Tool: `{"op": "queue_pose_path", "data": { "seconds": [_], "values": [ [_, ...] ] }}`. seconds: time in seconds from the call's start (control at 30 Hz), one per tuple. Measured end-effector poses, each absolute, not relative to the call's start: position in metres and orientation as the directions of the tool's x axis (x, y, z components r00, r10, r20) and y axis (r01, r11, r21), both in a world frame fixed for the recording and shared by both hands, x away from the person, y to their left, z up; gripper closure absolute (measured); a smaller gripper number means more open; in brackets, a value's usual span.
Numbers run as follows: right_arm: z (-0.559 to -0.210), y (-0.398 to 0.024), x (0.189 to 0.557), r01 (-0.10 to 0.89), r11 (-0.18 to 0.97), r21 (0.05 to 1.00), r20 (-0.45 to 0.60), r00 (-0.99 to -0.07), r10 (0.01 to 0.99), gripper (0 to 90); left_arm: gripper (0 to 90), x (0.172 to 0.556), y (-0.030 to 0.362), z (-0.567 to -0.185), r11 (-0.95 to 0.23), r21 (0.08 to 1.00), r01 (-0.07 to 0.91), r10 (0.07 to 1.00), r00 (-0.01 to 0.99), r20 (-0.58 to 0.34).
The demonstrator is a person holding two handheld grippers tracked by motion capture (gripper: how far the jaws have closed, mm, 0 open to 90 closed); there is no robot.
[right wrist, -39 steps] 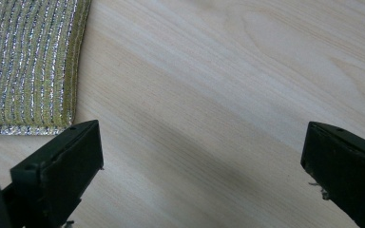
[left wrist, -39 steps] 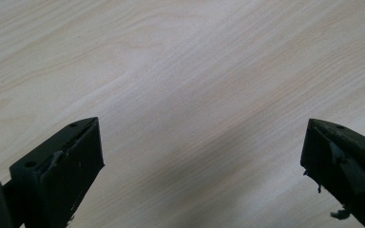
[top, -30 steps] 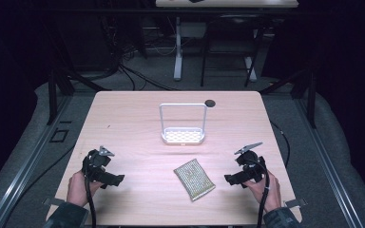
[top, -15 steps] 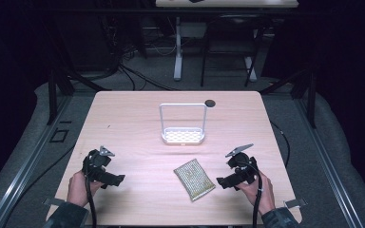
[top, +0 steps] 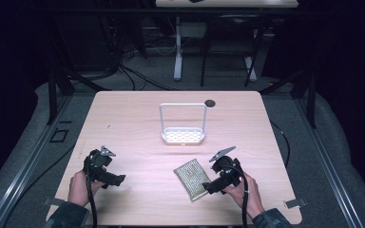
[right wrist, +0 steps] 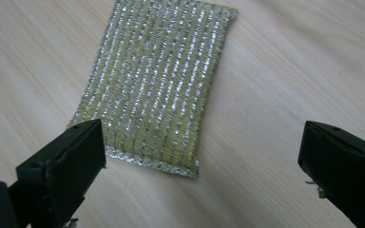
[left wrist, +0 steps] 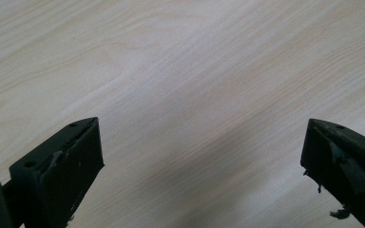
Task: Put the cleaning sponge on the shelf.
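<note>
The right gripper (top: 208, 187) hangs with its 2 jaws spread wide, just beside the near end of a glittery yellow-green scouring sponge (top: 193, 178) lying flat on the wooden table (top: 138, 123). The left gripper (top: 119, 179) is likewise spread apart, over bare wood. A white wire rack (top: 183, 124) stands beyond, mid-table.

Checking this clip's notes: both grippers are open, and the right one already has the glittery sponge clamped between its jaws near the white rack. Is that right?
Not quite. The right gripper is open, but it has not clamped the sponge: in the right gripper view its jaws stand wide apart with the sponge lying flat on the table ahead of them. The left gripper is open too, and the white rack stands just beyond the sponge.
</note>
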State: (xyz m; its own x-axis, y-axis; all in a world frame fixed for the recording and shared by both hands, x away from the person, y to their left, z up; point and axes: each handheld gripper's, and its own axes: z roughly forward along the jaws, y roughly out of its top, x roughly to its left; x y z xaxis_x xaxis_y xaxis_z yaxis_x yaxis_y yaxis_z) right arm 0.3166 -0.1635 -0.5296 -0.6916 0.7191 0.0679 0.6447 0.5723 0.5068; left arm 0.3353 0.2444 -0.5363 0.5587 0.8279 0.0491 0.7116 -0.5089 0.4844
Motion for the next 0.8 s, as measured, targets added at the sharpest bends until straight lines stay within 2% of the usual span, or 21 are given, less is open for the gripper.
{"op": "queue_pose_path", "data": {
  "seconds": [0.3, 0.43, 0.6, 0.8],
  "values": [
    [-0.541, -0.130, 0.316, 0.593, 0.654, 0.470, 0.049, -0.757, 0.651, 5.9, 0.0, 0.336, 0.244, -0.537, -0.512, 0.479, 0.713, 0.826, 0.561, 0.049],
    [-0.546, -0.120, 0.315, 0.582, 0.679, 0.447, 0.036, -0.770, 0.637, 10.6, 0.0, 0.336, 0.244, -0.537, -0.514, 0.477, 0.713, 0.825, 0.563, 0.047],
    [-0.549, -0.112, 0.313, 0.556, 0.714, 0.427, -0.011, -0.786, 0.618, 13.9, 0.0, 0.336, 0.244, -0.537, -0.515, 0.477, 0.712, 0.826, 0.561, 0.055],
    [-0.553, -0.115, 0.316, 0.578, 0.704, 0.412, 0.021, -0.779, 0.627, 14.8, 0.0, 0.336, 0.245, -0.537, -0.516, 0.470, 0.716, 0.825, 0.562, 0.051]
  ]
}}
